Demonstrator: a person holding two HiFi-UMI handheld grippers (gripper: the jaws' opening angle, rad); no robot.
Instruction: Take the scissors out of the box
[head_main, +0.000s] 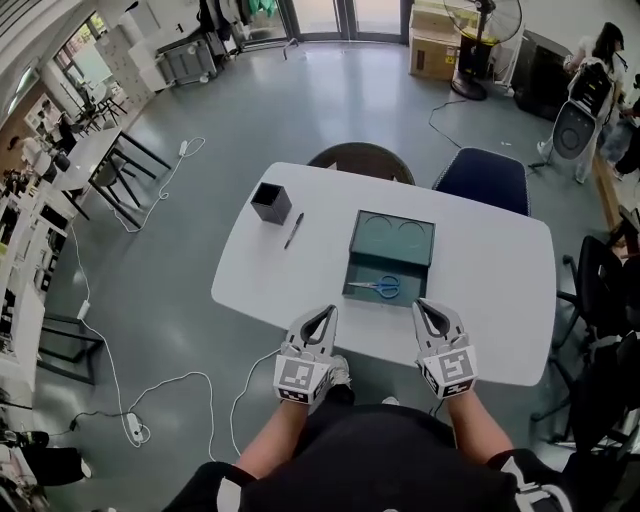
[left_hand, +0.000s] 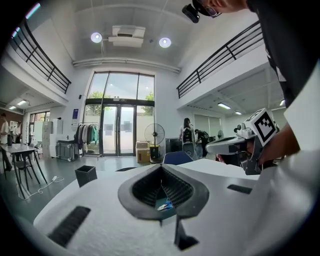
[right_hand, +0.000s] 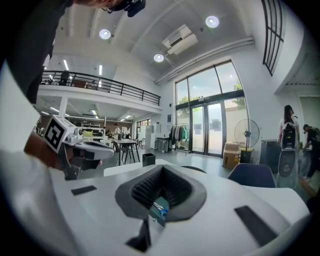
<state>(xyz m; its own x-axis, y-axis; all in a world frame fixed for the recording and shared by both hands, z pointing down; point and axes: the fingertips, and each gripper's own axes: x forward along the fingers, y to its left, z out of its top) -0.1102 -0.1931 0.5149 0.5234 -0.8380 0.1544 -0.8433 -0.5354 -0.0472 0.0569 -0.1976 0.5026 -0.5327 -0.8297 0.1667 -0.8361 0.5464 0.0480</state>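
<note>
One white counter (head_main: 480, 300). Two chairs past its far edge: brown chair (head_main: 362, 160), blue chair (head_main: 483, 178). One open box (head_main: 412, 281) straight ahead of my claws, lid on its far side. One black cup (head_main: 270, 202) and one pen (head_main: 293, 231) ahead-left of left claw (head_main: 330, 310). One pair of scissors (head_main: 380, 287) flat in box, ahead between both claws. Left claw and right claw (head_main: 418, 303) level, side by side over near counter edge, both pinched closed, empty. Head view gives me whole layout; each gripper view shows only a sliver of scissors through gap below closed tips, plus the other claw alongside.
</note>
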